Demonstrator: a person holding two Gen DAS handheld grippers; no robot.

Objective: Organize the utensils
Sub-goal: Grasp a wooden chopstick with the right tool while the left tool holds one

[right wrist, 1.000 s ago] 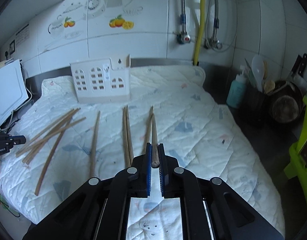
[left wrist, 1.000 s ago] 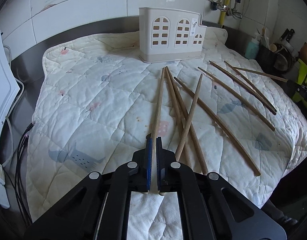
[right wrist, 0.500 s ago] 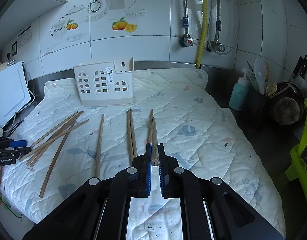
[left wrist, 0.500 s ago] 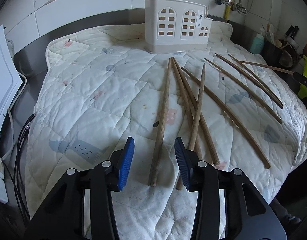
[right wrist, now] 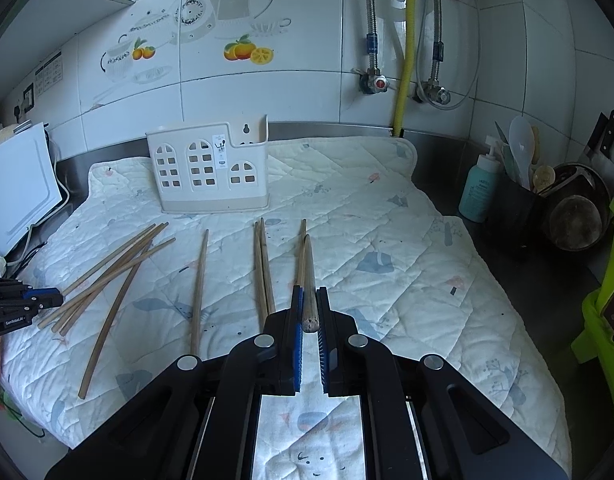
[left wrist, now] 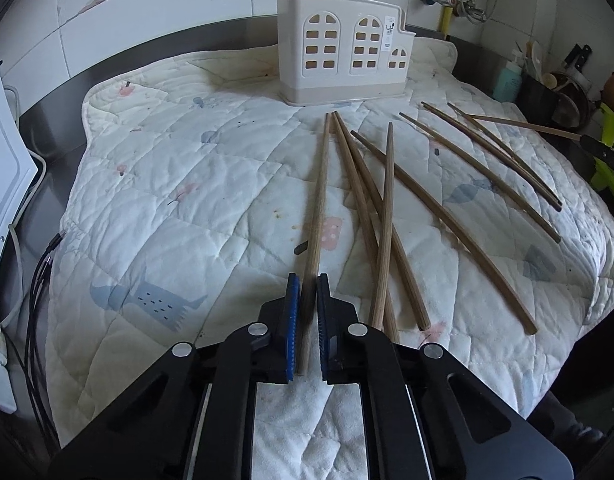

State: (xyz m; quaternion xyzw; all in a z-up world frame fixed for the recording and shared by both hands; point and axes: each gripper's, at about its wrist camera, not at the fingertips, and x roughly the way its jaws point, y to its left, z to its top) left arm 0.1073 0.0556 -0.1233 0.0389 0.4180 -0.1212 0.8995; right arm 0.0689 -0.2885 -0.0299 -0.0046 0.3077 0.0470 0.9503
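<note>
Presently, the left gripper (left wrist: 305,292) has its blue-padded jaws closed on the thick end of one wooden chopstick (left wrist: 319,208). That chopstick runs forward from the pads, its thin tip pointing toward the cream utensil holder (left wrist: 341,66), which stands upright at the far edge of the quilted mat (left wrist: 179,216). Just to the right of the held chopstick, three more chopsticks (left wrist: 371,224) lie crossed over one another on the mat. A long curved chopstick (left wrist: 447,224) lies further right, and beyond it a further group of chopsticks (left wrist: 499,160) lies nearer the mat's right edge.

The right gripper (right wrist: 309,300) likewise has its jaws closed on the blunt end of a second chopstick (right wrist: 309,272), whose thin tip points toward the wall. A loose chopstick (right wrist: 301,252) lies close beside it on the mat, and a pair of chopsticks (right wrist: 263,268) lies just to its left. A single chopstick (right wrist: 199,284) lies further left. In the right wrist view the left gripper (right wrist: 47,298) appears at the left edge of the frame, next to the crossed pile (right wrist: 107,272).

A teal bottle (right wrist: 478,192) stands on the counter to the right of the mat.
</note>
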